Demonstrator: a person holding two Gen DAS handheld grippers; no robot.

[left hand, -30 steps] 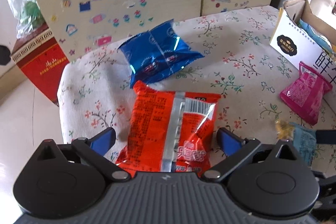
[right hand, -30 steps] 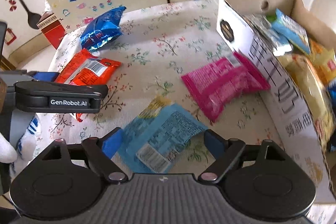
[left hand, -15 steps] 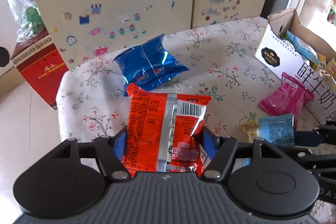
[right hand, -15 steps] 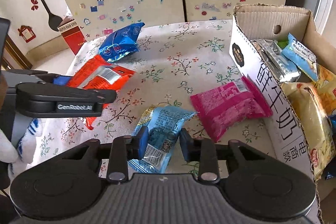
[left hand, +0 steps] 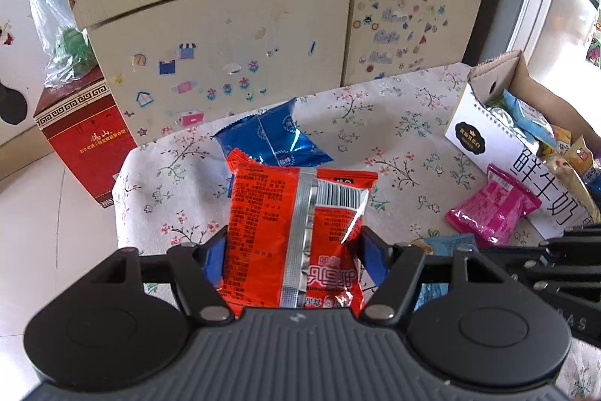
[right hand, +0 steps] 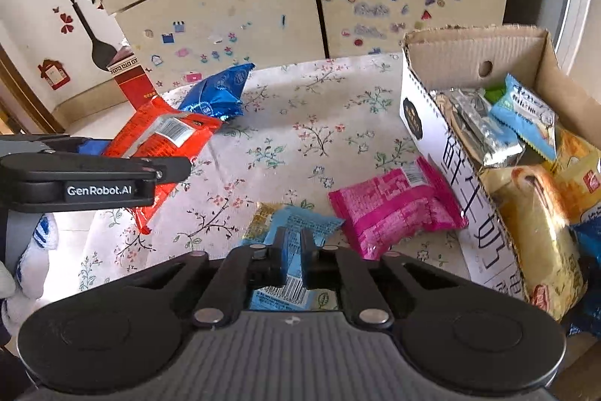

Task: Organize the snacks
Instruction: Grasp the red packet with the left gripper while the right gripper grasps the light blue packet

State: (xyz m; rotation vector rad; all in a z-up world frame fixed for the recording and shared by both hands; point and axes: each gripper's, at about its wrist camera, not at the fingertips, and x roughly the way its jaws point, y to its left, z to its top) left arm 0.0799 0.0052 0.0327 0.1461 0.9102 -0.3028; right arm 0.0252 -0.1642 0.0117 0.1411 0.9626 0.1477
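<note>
The left tool (left hand: 293, 250) is clenched on the red snack packet (left hand: 296, 232), pads pressed against both its sides and the packet raised off the flowered desk (left hand: 394, 123), with the dark blue packet (left hand: 270, 139) lying just beyond it toward 12 o'clock. The right tool (right hand: 291, 247) is pinched tight on the light blue packet (right hand: 296, 224), near the desk's front edge. At about 2 o'clock from it the pink packet (right hand: 394, 205) lies touching the white wall of the cardboard box (right hand: 424, 126), which already holds several snacks.
</note>
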